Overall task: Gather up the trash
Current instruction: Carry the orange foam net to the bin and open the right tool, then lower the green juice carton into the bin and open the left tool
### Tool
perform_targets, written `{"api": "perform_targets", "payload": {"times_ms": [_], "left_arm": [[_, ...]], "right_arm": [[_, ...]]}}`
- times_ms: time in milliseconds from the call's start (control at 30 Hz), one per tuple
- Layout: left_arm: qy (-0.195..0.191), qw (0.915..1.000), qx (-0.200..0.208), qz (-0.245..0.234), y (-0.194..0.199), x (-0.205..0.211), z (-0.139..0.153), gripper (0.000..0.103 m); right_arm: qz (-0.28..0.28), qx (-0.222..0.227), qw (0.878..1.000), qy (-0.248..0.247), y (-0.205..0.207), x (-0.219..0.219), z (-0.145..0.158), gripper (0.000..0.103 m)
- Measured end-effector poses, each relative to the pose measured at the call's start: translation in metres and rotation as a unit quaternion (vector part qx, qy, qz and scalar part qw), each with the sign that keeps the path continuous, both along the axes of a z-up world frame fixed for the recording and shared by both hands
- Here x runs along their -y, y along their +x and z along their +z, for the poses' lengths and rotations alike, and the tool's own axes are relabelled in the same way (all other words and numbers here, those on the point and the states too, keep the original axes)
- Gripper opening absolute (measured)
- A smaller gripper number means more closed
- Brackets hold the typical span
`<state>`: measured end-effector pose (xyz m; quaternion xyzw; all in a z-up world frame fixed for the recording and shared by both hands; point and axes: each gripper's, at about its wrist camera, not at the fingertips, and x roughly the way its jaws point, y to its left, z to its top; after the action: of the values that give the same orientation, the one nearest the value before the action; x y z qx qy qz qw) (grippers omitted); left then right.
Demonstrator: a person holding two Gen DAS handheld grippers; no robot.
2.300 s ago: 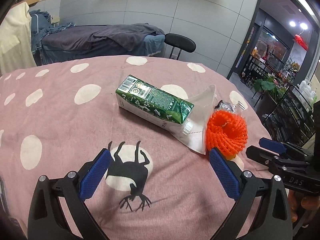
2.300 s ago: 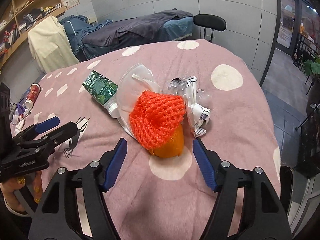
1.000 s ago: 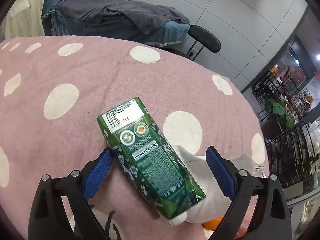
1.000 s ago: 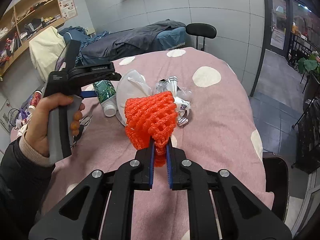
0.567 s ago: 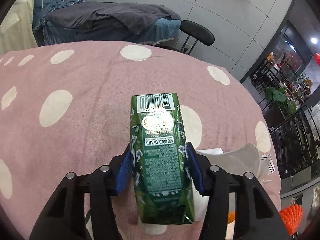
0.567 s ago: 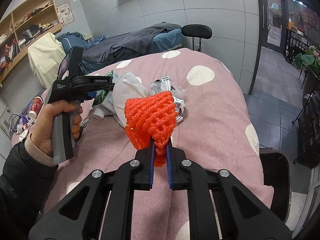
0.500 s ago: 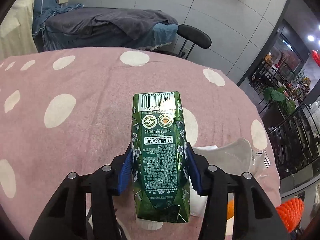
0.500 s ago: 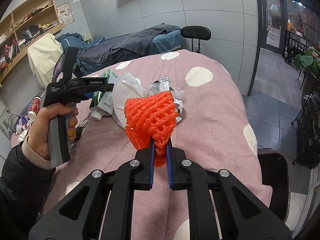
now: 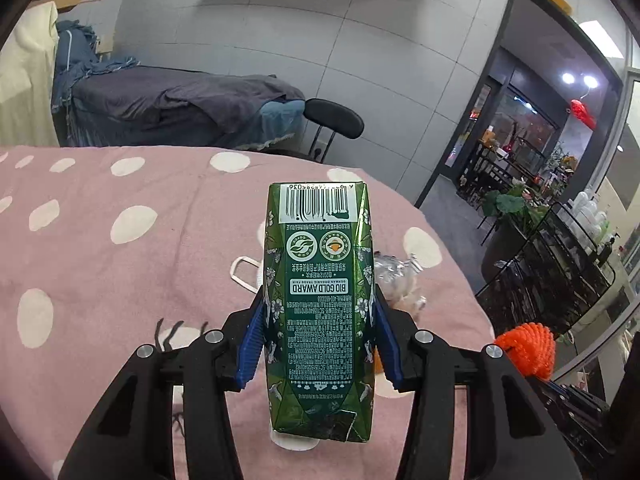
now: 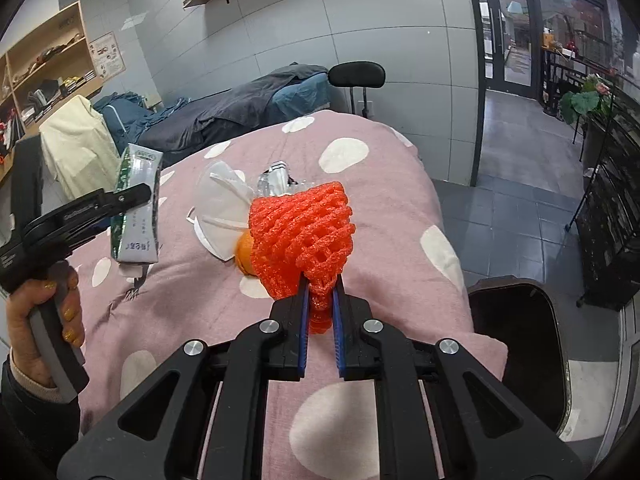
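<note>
Here my left gripper is clamped on the green carton, which fills the frame's centre, held clear above the pink spotted cloth. My right gripper pinches the orange foam net at mid-frame; a white mask lies just behind it.

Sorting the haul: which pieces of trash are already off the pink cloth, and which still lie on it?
The green carton and orange foam net are lifted, each clamped in jaws. The white face mask and crumpled clear wrapper still lie on the cloth.
</note>
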<state>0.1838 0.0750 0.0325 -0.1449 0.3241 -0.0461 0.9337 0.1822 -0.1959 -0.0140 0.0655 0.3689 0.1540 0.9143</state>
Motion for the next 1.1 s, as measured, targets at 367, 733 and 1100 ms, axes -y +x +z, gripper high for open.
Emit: {"api": "perform_targets", "payload": {"times_ms": [367, 733, 1100], "left_arm": [[-0.002, 0.9938, 0.015, -0.11, -0.02, 0.087, 0.0, 0.048], [-0.016, 0.9822, 0.012, -0.187, -0.028, 0.154, -0.008, 0.048], [-0.006, 0.9727, -0.005, -0.232, -0.033, 0.192, -0.017, 0.048]], "right_arm": [[-0.11, -0.008, 0.994, 0.002, -0.023, 0.089, -0.013, 0.011], [-0.234, -0.116, 0.964, -0.048, -0.018, 0.18, -0.103, 0.011], [-0.268, -0.226, 0.936, -0.019, 0.002, 0.207, -0.194, 0.054]]}}
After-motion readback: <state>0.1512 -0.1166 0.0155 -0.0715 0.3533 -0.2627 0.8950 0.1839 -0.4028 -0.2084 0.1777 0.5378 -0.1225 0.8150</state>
